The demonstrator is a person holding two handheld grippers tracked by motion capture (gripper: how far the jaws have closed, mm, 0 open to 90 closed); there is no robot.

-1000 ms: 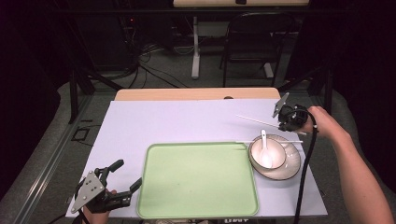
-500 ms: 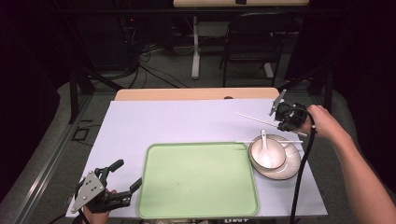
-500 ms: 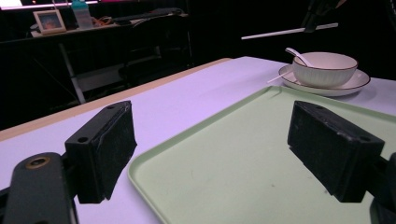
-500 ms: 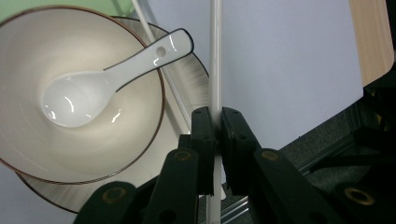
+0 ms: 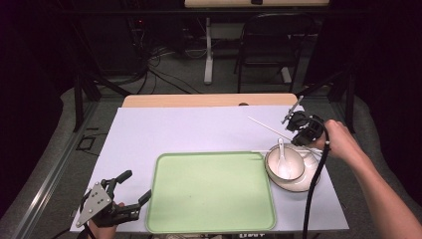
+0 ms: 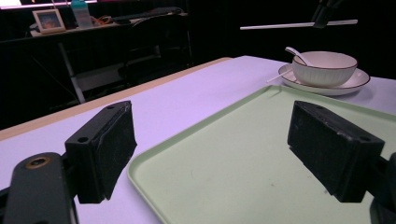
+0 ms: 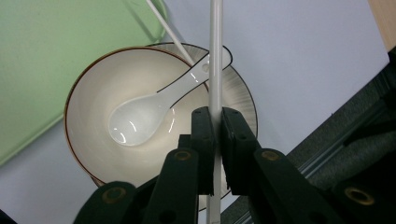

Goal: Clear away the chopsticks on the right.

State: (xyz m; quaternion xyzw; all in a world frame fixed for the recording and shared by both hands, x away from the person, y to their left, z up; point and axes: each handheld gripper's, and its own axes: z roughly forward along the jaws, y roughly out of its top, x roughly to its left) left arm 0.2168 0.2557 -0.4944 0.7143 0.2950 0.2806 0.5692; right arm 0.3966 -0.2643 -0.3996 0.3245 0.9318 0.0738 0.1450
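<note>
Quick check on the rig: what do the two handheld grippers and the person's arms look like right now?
Both grippers are black with two blocky black jaws on hinged metal links with brass-coloured pivots. The left gripper carries a grey three-cornered plate dotted with holes. A thick black cable trails from the right gripper down past the table edge. The forearms are bare, with no sleeves in sight.

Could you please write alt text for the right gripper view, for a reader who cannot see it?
The right gripper is shut on a thin white chopstick, held above a white bowl that contains a white ceramic spoon. The bowl sits on a plate on the pale table, with a second chopstick resting on the plate's rim and a green tray alongside.
</note>
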